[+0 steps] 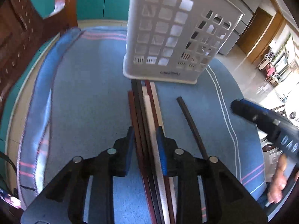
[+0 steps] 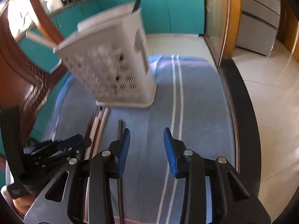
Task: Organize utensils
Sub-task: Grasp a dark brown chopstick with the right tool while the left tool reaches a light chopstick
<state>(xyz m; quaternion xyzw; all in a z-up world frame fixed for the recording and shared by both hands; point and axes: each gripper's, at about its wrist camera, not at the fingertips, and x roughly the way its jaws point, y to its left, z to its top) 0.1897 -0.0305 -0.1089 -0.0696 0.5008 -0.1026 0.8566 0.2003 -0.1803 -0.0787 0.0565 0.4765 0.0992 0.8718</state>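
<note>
Covering the round table [image 1: 16, 100], a blue striped cloth [image 1: 89, 85] bears a white perforated plastic holder [image 1: 168, 37], blurred in your right-wrist view, with one dark stick poking from its top. Your left gripper [image 1: 145, 141] stands partly spread around a bundle of square-edged chopsticks [image 1: 147, 112] in brown, black and white; whether the blue pads press them is hard to tell. Your right gripper [image 2: 146, 145] stands partly open and holds nothing, a lone black chopstick [image 2: 121, 130] lying just beside its left finger, its near end hidden under the gripper.
</note>
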